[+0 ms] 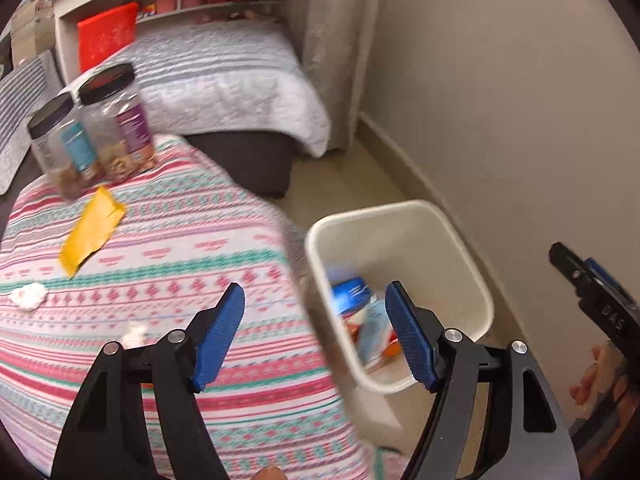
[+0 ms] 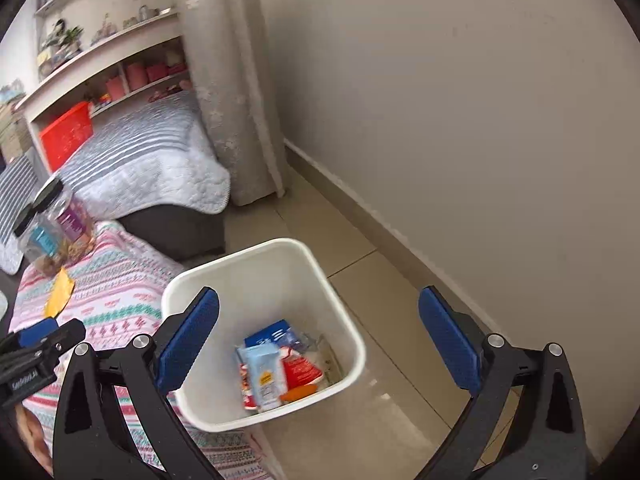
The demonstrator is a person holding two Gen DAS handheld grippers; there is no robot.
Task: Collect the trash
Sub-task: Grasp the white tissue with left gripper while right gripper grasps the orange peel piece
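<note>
A white bin stands on the floor beside the patterned table; it also shows in the right wrist view. Several wrappers lie inside it. My left gripper is open and empty over the table's right edge, next to the bin. My right gripper is open and empty above the bin. A yellow packet and crumpled white tissues lie on the table; the packet also shows in the right wrist view.
Two black-lidded jars stand at the table's far side. A bed with a white quilt and shelves lie behind. A beige wall runs along the right, with tiled floor around the bin.
</note>
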